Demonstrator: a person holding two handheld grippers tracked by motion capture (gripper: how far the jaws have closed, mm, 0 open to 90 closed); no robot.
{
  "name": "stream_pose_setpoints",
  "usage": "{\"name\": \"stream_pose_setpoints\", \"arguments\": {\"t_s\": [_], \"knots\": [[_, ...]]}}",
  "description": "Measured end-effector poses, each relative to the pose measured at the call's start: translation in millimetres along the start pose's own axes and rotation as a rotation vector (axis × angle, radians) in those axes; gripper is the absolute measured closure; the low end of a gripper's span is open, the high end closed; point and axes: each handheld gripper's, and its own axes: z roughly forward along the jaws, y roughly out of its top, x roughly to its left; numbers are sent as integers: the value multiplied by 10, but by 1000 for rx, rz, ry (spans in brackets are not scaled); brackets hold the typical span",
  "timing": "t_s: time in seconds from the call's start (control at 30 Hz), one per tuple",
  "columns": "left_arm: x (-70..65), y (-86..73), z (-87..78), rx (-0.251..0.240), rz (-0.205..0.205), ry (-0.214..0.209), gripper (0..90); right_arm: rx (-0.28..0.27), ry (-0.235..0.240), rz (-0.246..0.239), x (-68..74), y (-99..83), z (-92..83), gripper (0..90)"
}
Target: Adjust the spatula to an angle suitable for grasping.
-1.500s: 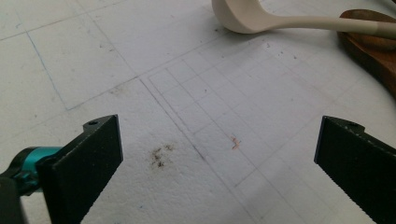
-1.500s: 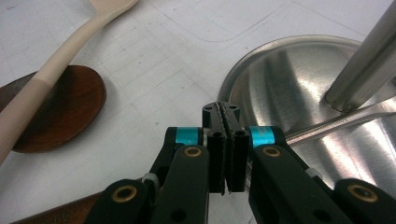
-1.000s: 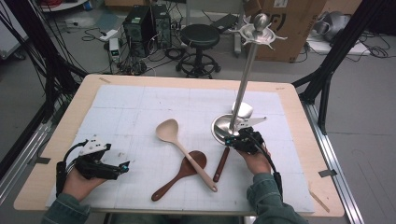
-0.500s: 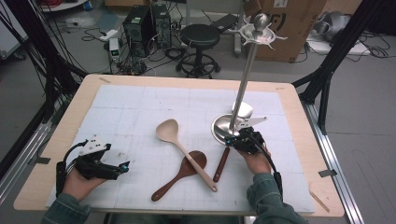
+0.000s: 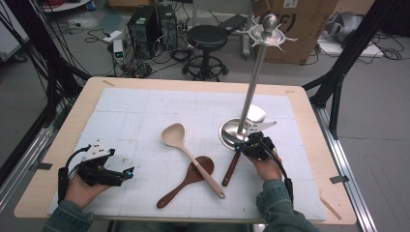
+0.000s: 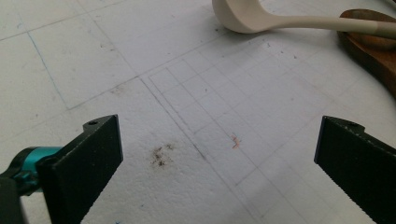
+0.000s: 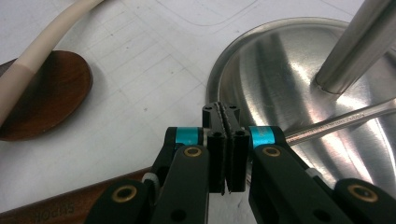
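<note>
**At the stand base: taking hold of the wood-handled utensil**

Between the fingers of the right gripper [image 7: 223,112] no gap is visible; the jaws stand pressed together with nothing seen between the pads. They sit just above the wood-handled utensil [image 5: 231,169], which lies on the white mat [image 5: 145,111] and passes under the gripper. Its dark handle [image 7: 70,205] runs out to one side and its thin metal shank [image 7: 336,123] runs out to the other, over the steel stand base [image 7: 280,60]. The working end of the utensil cannot be made out.

Handling, as a judgement:
- the utensil is likely light and rigid; it should not flex under a firm grip;
- the shank is polished, narrow and probably slippery; avoid it as a grip point;
- the wooden handle offers more width and friction; grip it across its width, close to the shank end, so the long handle does not swing;
- the jaws must first be parted before a hold is possible;
- the base is smooth metal; the shank may skate across it when nudged.

Further out, a pale spoon [image 5: 191,157] lies across a dark wooden spoon [image 5: 186,181], both clear of the handle. The left gripper [image 6: 218,135] rests well apart on the mat, jaws wide and empty.
</note>
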Motion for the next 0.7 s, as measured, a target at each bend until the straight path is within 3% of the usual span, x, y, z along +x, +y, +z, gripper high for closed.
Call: {"name": "stream_pose_setpoints", "arguments": {"t_s": [0.7], "knots": [[1, -2, 0, 0, 1, -1, 16, 13, -16, 21, -63, -97, -45, 894]]}}
